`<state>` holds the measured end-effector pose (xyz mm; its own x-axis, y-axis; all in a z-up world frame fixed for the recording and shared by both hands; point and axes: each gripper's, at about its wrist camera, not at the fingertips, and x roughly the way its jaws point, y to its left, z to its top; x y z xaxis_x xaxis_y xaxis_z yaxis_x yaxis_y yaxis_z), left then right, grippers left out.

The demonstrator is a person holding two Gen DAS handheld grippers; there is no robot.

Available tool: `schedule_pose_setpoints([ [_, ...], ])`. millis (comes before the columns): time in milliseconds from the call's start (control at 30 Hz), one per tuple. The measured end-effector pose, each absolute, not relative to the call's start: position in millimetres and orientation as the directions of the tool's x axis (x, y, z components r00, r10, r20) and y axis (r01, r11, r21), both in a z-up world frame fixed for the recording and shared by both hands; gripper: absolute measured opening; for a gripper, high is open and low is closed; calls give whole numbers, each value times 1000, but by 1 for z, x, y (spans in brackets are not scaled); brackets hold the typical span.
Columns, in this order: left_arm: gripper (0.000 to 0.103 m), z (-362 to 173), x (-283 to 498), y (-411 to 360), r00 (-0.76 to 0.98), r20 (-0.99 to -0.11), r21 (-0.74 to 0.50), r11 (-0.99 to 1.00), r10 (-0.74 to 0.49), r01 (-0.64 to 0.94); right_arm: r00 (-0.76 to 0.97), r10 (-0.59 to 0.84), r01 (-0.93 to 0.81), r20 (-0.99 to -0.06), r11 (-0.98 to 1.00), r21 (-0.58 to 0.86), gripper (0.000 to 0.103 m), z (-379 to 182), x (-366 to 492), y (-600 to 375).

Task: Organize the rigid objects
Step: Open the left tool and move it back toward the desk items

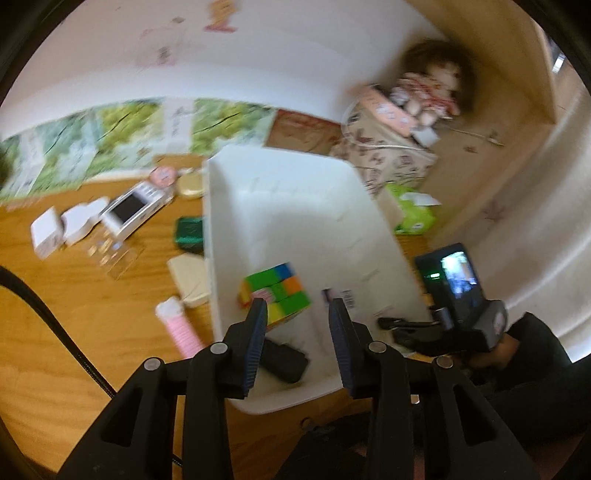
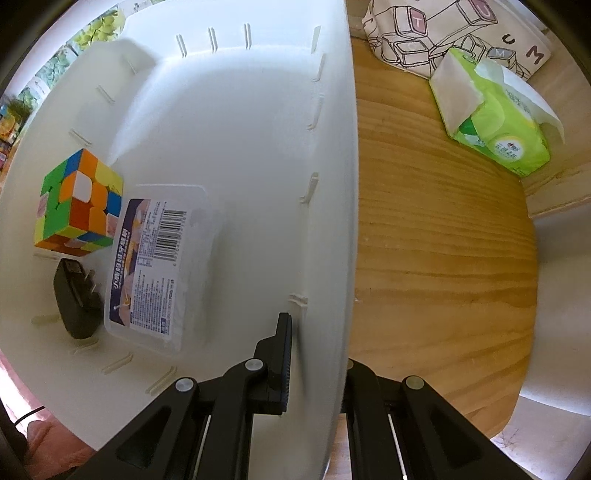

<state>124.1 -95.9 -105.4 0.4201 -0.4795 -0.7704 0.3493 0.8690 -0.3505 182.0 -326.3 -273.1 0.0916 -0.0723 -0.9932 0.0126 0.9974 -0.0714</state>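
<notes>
A white plastic bin (image 1: 295, 206) stands on the wooden table. Inside it lie a colourful puzzle cube (image 1: 277, 291), a black plug adapter (image 1: 284, 360) and a clear plastic box with a barcode label (image 2: 162, 266). My left gripper (image 1: 297, 314) hovers over the bin's near end, open, with only the bin floor showing between its fingers. My right gripper (image 2: 317, 343) points down and is shut on the bin's right wall (image 2: 332, 221): one finger inside, the other hidden behind the wall. The left wrist view shows it at the bin's right rim (image 1: 388, 325).
Left of the bin lie a pink tube (image 1: 177, 325), a cream box (image 1: 190, 278), a green box (image 1: 190, 234), a white device (image 1: 133, 206) and small white boxes (image 1: 48, 230). A green tissue pack (image 2: 495, 114) and a printed cloth bag (image 2: 443, 33) sit to its right.
</notes>
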Motion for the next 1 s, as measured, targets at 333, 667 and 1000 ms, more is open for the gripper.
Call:
schedule_pose_setpoints([
  [333, 55, -133, 143, -48, 418, -844, -302, 942, -334, 144, 89, -73, 4, -993, 997, -73, 8, -277, 183, -325],
  [667, 73, -149, 183, -5, 409, -871, -332, 940, -272, -81, 79, -64, -14, -995, 998, -65, 8, -277, 185, -324],
  [1000, 73, -180, 225, 20, 374, -894, -339, 918, -246, -206, 56, -55, -50, -997, 997, -57, 7, -278, 194, -325],
])
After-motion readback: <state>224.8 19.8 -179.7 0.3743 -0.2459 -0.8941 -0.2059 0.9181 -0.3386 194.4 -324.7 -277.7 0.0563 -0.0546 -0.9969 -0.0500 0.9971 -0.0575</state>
